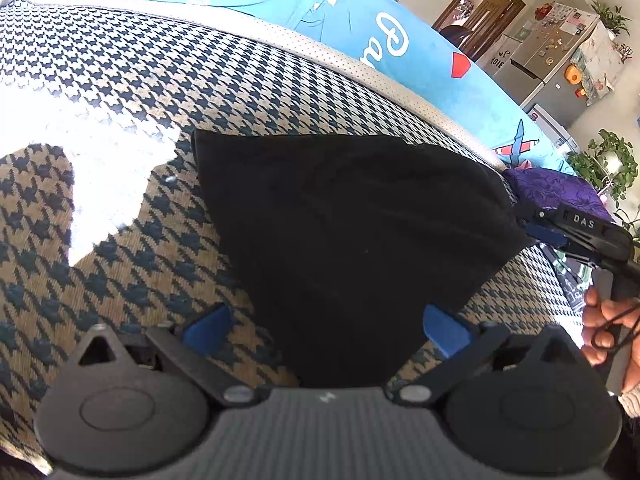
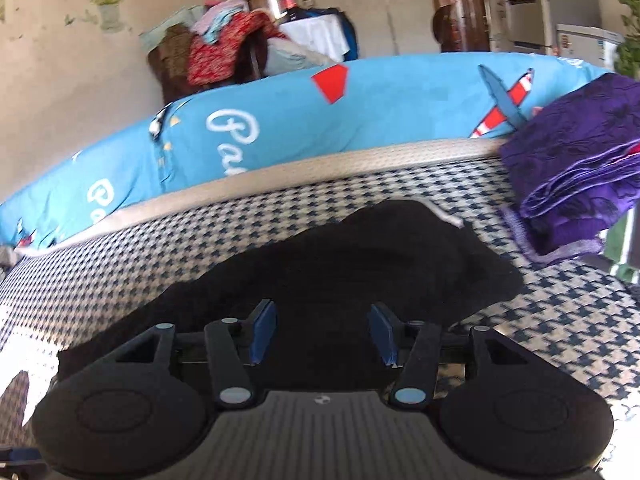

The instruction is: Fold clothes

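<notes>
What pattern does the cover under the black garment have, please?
Dark-and-tan houndstooth cover, clearest in the left wrist view.

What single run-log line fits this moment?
task: fold clothes | item: folded black fabric garment on houndstooth bed cover | left gripper: open, empty | right gripper: open, empty | nearby: purple cloth

I see open houndstooth-patterned bed cover (image 1: 120, 240) left of the folded black garment (image 1: 352, 216). A crumpled purple cloth pile (image 2: 576, 184) crowds its right; a rolled blue printed duvet (image 2: 360, 112) walls the far edge.
</notes>
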A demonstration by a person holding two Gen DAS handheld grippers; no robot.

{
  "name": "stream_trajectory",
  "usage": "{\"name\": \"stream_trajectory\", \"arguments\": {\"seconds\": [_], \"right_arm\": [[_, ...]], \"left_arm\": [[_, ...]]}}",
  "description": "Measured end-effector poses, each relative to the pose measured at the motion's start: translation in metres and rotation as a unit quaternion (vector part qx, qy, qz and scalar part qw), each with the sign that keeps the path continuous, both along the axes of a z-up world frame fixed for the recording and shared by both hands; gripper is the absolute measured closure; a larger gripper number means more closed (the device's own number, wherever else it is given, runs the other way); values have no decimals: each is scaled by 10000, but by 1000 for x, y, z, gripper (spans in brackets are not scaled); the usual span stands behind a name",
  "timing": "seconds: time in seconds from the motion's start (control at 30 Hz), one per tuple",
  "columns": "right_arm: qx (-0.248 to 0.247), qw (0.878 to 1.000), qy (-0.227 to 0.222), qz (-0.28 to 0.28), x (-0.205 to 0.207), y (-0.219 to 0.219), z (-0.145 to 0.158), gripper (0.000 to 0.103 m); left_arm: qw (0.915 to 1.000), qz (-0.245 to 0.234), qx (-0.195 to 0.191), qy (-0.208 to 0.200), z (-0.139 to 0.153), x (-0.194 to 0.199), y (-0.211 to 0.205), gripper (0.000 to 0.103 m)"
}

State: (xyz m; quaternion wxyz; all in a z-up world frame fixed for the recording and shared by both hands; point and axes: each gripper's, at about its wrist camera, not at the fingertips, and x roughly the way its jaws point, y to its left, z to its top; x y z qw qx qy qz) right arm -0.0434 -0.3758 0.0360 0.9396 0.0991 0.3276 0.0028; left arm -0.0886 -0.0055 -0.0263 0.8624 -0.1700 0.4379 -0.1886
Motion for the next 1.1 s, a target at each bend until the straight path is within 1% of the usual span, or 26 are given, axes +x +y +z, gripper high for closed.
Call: {"name": "stream_trajectory", "arguments": {"seconds": [0.1, 0.17, 0.27, 0.37, 0.43, 0.53, 0.63, 0.77, 0.83, 0.93, 1.1], "right_arm": [[102, 9983, 106, 556, -8, 24, -7, 51], [145, 9958, 176, 888, -13, 38, -12, 51], [80, 9914, 290, 1271, -21, 58, -18, 51], [10, 9853, 332, 1674, -30, 76, -23, 51], [-60, 9789, 338, 2013, -37, 91, -26, 51], [-386, 9647, 313, 2586, -53, 117, -32, 51], [-878, 9410, 221, 3260, -76, 148, -41, 51], [-1443, 9106, -9, 3873, -102, 177, -51, 51], [-1647, 8995, -59, 4046, -110, 185, -56, 51], [-1985, 8872, -145, 4161, -114, 195, -63, 51], [-2762, 8626, -543, 4203, -118, 212, -75, 50]], "left_arm": [[9998, 179, 108, -56, 1, 0, 6, 0], [9996, 263, 103, -26, -1, 1, 11, 0], [9993, 352, 86, -39, 0, 0, 17, 0], [9989, 454, 58, -42, 1, -1, 23, 0], [9986, 529, 1, -29, 1, -2, 28, 0], [9981, 611, -49, -12, 1, -2, 34, 0], [9979, 644, -84, -2, 0, -1, 38, 0], [9979, 635, -102, 4, -2, -1, 40, 0], [9979, 630, -114, 9, -2, -1, 41, 0], [9980, 621, -128, 10, -3, -1, 41, 0], [9980, 614, -165, 15, -5, -1, 42, 0]]}}
